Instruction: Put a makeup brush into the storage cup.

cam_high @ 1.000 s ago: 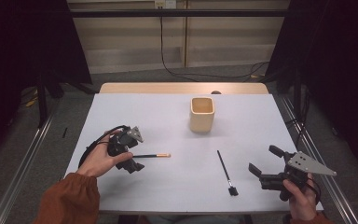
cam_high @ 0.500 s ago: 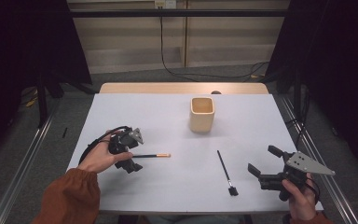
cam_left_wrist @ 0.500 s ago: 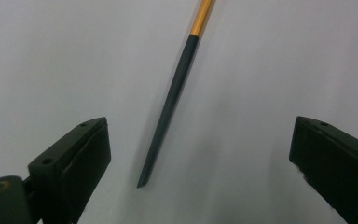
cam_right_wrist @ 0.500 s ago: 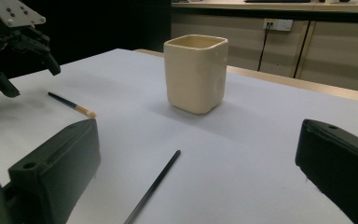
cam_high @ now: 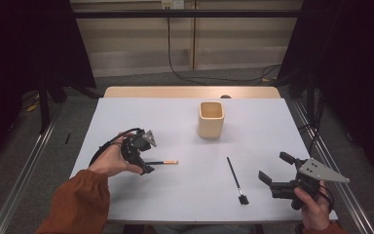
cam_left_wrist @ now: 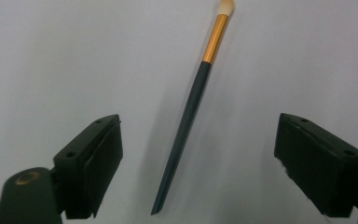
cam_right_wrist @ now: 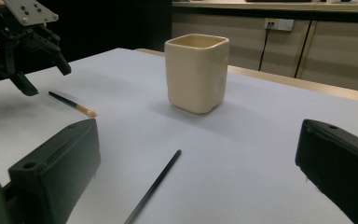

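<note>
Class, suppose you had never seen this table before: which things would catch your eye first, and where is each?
The cream square cup stands alone past the table's middle. At the left, the left gripper hangs with jaws apart over the dark handle of a gold-banded brush, which lies flat. Nearer the right gripper, also open, lies a black brush.

Worktop [cam_high: 126, 112]: white surface, wooden far edge.
Cup [cam_high: 211, 119]: cream, square, upright, far centre.
Orange-banded brush [cam_high: 164, 163]: flat, left.
Black brush [cam_high: 235, 179]: flat, right of centre.
</note>
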A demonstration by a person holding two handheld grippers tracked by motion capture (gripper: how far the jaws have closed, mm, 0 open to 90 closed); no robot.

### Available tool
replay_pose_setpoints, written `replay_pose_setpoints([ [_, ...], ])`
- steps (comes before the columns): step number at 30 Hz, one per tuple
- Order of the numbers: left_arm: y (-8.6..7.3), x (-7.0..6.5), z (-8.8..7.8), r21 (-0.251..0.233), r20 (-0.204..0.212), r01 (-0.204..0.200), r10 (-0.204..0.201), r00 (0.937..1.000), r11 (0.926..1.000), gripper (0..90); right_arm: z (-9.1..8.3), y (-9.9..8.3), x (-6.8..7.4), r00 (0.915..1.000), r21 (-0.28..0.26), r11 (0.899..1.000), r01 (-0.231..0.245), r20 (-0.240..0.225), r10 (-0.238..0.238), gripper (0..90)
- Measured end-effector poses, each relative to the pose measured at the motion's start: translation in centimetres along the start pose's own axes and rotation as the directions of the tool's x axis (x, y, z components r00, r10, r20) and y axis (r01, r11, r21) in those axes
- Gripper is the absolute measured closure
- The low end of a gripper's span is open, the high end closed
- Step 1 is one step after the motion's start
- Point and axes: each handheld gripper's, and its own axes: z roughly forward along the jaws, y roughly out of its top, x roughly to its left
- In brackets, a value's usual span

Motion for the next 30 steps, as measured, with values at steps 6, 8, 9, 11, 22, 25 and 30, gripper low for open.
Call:
replay_pose_setpoints([
  [6,-0.1,0.3,0.7,0.028,0.023,-0.017,0.017,0.9996,0.9995,35.5,0.0,0.0,-0.1,1.0,0.0,1.0,-0.004,0.001,0.004,0.0],
  [8,-0.1,0.5,0.8,0.02,0.026,-0.025,0.024,0.9994,0.9995,40.9,0.0,0.0,-0.1,1.0,0.003,1.0,-0.003,0.001,0.003,0.0],
  [9,-0.1,0.5,0.9,0.023,0.026,-0.021,0.02,0.9995,0.9995,44.3,0.0,0.0,0.0,1.0,0.002,1.0,-0.002,-0.001,0.002,0.0],
  [11,-0.1,0.7,1.0,0.034,0.041,-0.03,0.029,0.9987,0.999,53.6,0.0,0.0,0.0,1.0,0.0,1.0,-0.001,0.0,0.001,0.0],
  [22,0.1,1.0,1.9,0.061,0.062,-0.041,0.037,0.9974,0.9973,65.5,0.0,0.0,0.0,1.0,0.004,1.0,-0.002,0.0,0.002,0.0],
  [25,0.2,0.9,2.1,0.065,0.069,-0.055,0.051,0.9963,0.9963,68.3,0.0,0.0,0.0,1.0,0.004,1.0,-0.002,0.0,0.002,0.0],
  [30,0.3,0.9,2.7,0.083,0.067,-0.067,0.062,0.9958,0.9943,69.5,0.0,0.0,0.0,1.0,0.004,1.0,-0.003,-0.002,0.003,0.0],
])
